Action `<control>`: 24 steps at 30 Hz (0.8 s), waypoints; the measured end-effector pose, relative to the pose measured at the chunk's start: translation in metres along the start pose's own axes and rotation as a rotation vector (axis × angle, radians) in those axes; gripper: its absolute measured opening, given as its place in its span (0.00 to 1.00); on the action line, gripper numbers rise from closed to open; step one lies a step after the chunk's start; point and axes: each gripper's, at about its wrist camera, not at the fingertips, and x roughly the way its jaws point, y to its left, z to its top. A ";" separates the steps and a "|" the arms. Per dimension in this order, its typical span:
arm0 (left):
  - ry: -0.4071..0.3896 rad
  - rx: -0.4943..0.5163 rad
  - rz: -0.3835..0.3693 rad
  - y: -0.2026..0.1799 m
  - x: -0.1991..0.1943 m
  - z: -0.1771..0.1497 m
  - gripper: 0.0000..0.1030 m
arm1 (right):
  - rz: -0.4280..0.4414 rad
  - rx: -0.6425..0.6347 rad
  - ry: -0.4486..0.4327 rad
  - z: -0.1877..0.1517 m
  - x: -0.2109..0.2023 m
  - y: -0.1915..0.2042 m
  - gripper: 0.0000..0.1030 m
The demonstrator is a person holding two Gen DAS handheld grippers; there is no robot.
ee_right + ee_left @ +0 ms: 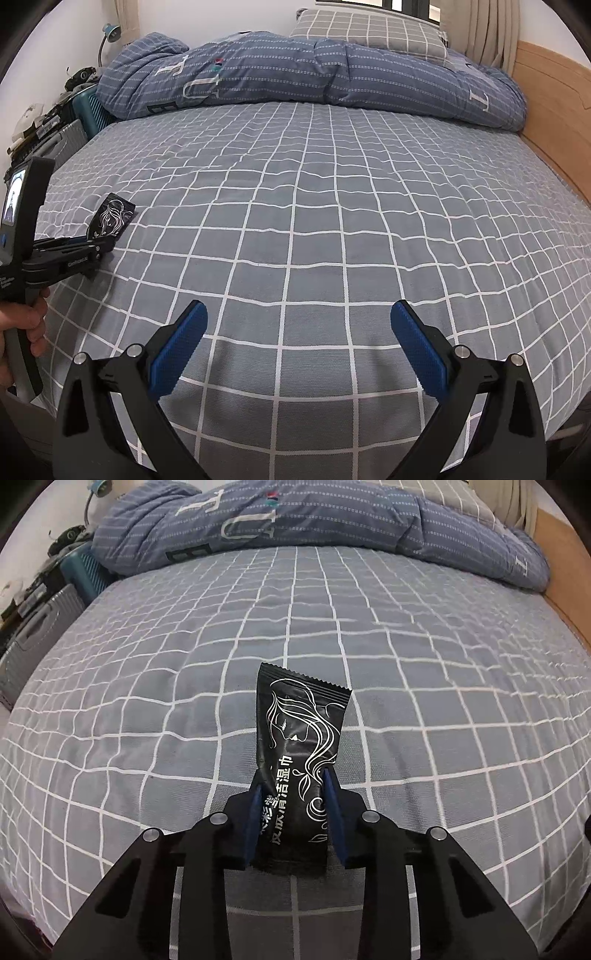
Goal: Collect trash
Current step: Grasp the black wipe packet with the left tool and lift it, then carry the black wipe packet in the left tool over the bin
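Note:
A black wet-wipe packet [301, 746] with a white line drawing of a woman's face stands up between my left gripper's blue pads. My left gripper [293, 779] is shut on its lower half and holds it above the checked bed sheet [424, 701]. In the right wrist view the same packet [112, 218] and left gripper [94, 242] show at the far left, over the bed's left edge. My right gripper [299, 314] is open and empty, hovering over the front of the bed.
A rolled blue quilt [314, 77] lies across the head of the bed, with a checked pillow [373, 31] behind it. A wooden bed frame [554, 110] runs along the right. Suitcases [44, 627] and clutter stand at the left.

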 end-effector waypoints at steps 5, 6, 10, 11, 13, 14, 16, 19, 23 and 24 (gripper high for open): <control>-0.039 -0.007 -0.016 -0.002 -0.020 0.004 0.29 | 0.000 0.009 -0.005 0.002 -0.006 -0.003 0.93; -0.042 -0.006 -0.020 -0.004 -0.023 0.004 0.29 | -0.002 0.007 -0.007 0.002 -0.008 -0.003 0.93; -0.055 0.000 -0.030 -0.012 -0.037 0.004 0.29 | -0.005 0.003 -0.018 0.004 -0.017 -0.004 0.93; -0.058 0.000 -0.032 -0.014 -0.040 0.004 0.29 | -0.007 0.004 -0.021 0.004 -0.019 -0.004 0.93; -0.063 -0.006 -0.036 -0.016 -0.047 0.003 0.30 | -0.007 0.007 -0.026 0.006 -0.024 -0.005 0.93; -0.062 -0.010 -0.039 -0.017 -0.051 0.002 0.29 | -0.008 0.008 -0.029 0.006 -0.027 -0.006 0.93; -0.070 -0.015 -0.046 -0.019 -0.058 0.001 0.29 | -0.010 0.009 -0.036 0.008 -0.033 -0.007 0.93; -0.081 -0.021 -0.058 -0.022 -0.069 -0.003 0.29 | -0.013 0.008 -0.042 0.009 -0.041 -0.007 0.93; -0.089 -0.033 -0.078 -0.025 -0.084 -0.012 0.30 | -0.018 0.002 -0.056 0.008 -0.053 -0.006 0.93; -0.090 -0.036 -0.081 -0.026 -0.087 -0.016 0.29 | -0.019 0.002 -0.060 0.008 -0.056 -0.006 0.93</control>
